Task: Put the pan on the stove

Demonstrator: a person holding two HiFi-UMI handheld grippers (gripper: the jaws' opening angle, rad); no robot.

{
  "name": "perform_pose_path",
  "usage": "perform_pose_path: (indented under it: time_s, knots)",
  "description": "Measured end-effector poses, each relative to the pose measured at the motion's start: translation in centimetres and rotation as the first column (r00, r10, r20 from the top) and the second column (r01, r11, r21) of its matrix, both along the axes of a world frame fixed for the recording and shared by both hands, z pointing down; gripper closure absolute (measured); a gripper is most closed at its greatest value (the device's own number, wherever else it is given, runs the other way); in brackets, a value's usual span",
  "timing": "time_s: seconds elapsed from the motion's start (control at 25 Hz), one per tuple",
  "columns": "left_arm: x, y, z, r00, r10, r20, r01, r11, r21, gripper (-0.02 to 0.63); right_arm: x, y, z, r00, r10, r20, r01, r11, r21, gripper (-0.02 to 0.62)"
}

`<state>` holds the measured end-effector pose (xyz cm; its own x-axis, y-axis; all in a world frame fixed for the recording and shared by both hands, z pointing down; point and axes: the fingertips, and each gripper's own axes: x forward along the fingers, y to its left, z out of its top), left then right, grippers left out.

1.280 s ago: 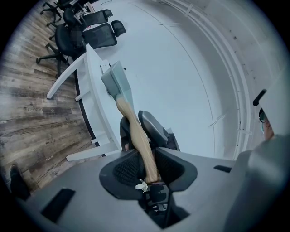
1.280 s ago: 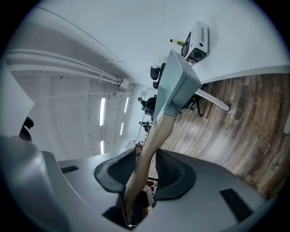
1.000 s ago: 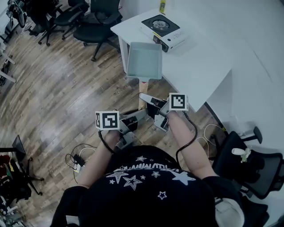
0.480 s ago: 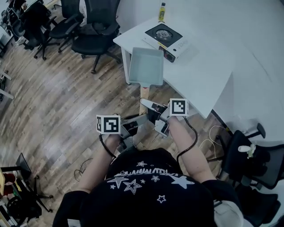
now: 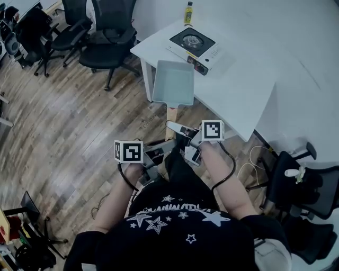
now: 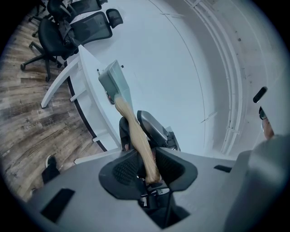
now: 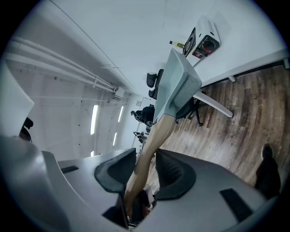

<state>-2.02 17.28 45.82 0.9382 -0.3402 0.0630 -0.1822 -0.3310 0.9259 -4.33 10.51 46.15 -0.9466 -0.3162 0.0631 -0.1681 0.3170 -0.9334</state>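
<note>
A square pale grey-green pan (image 5: pixel 173 82) with a wooden handle (image 5: pixel 170 114) hangs in the air over the near edge of the white table (image 5: pixel 238 79). Both grippers hold that handle. My left gripper (image 5: pixel 167 146) is shut on the handle's end (image 6: pixel 144 154), from the left. My right gripper (image 5: pixel 178 129) is shut on the handle (image 7: pixel 146 158) from the right, slightly nearer the pan. The portable stove (image 5: pixel 193 41) with its black top sits farther back on the table, beyond the pan (image 7: pixel 179 86), and shows small as the stove (image 7: pixel 206 43) in the right gripper view.
A yellow bottle (image 5: pixel 187 13) stands behind the stove. Black office chairs (image 5: pixel 106 42) crowd the wooden floor at upper left, and another chair (image 5: pixel 302 190) stands at right. Cables (image 5: pixel 249 164) lie on the floor by the table leg.
The head view has shifted, so the stove and the bottle behind it show more fully. The pan stays held in both grippers, at about the same spot by the table edge.
</note>
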Motion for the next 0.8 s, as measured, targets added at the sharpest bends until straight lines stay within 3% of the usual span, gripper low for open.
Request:
perform_pose_path:
  time_s: [0.56,0.8]
  knots:
    - [0.8,-13.7,0.0,0.999,0.012,0.044,-0.012,1.000,0.016,0.482,1.3,-13.7,0.4,0.999,0.024,0.029,-0.023,1.000,-0.019,0.457]
    - [1.9,-19.5,0.2,0.998,0.035,0.053,-0.036,0.999,0.014,0.480,2.4,-19.6,0.0,0.998,0.031,0.056,-0.033,0.999,0.021,0.457]
